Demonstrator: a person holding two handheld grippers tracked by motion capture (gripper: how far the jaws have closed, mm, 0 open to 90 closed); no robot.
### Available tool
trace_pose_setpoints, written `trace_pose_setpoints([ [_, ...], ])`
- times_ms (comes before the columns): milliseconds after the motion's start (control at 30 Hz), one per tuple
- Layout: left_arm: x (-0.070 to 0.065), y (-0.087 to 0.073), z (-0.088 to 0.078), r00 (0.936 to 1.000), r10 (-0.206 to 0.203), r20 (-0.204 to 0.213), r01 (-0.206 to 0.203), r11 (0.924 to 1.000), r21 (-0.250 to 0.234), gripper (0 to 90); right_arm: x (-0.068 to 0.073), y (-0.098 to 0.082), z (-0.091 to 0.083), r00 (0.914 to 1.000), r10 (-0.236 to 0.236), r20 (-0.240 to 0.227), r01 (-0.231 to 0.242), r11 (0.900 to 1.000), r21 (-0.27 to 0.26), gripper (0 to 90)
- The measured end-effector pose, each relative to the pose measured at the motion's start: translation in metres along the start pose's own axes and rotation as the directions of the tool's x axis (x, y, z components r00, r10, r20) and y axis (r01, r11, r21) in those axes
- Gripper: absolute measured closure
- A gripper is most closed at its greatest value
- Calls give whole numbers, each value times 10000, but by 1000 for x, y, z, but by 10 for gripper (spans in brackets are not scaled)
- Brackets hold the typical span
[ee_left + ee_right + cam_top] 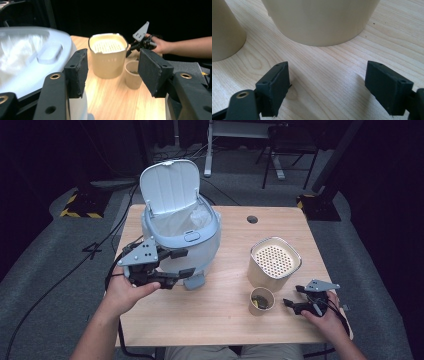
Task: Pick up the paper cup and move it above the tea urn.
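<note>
A pale blue bin [200, 237] with its white lid [170, 185] flipped up and a white liner inside stands at the table's left. My left gripper [188, 262] is open right at the bin's front wall [32, 62], nothing between its pads [78, 72]. A beige container [275, 262] with a perforated top stands to the right, with a small beige cup [261, 301] holding dark bits in front of it. My right gripper [292, 295] is open just right of the cup, low over the wood. In its own view the right gripper [327, 85] faces the container [322, 20] and cup [224, 32].
The wooden table [220, 320] has a round cable hole [252, 219] at the back. Bare wood lies along the front edge. Cables run over the grey floor at left, near a yellow-and-black striped base [80, 206]. Metal furniture legs [272, 160] stand behind the table.
</note>
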State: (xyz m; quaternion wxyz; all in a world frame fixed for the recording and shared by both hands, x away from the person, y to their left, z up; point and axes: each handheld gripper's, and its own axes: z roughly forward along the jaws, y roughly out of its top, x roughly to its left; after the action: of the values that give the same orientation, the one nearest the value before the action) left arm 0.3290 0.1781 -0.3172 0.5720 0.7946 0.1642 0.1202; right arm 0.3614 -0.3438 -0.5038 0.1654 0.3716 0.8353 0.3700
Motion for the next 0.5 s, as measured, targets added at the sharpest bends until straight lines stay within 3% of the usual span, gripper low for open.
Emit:
trace_pose_setpoints([
  [67,-3,-15,2,9999,-113,-97,115,9997,222,407,0,0,0,10000,-3,2,3,10000,3,203],
  [133,-4,-19,3,9999,-119,-122,123,9995,294,401,0,0,0,10000,-6,4,6,10000,4,203],
  [300,-10,-46,9,9977,-515,-432,543,9964,653,389,1,0,0,10000,22,-17,-22,10000,0,218],
  [333,-11,-51,11,9965,-633,-544,673,9948,759,389,1,0,-1,10000,13,-14,-13,10000,-17,229],
  [400,-9,-75,20,9908,-817,-1078,975,9839,1500,389,3,-1,-2,10000,11,-13,-12,10000,-23,262],
  [500,-7,-90,23,9882,-1178,-978,1313,9805,1459,388,5,-1,-4,10000,61,29,-62,9999,93,272],
])
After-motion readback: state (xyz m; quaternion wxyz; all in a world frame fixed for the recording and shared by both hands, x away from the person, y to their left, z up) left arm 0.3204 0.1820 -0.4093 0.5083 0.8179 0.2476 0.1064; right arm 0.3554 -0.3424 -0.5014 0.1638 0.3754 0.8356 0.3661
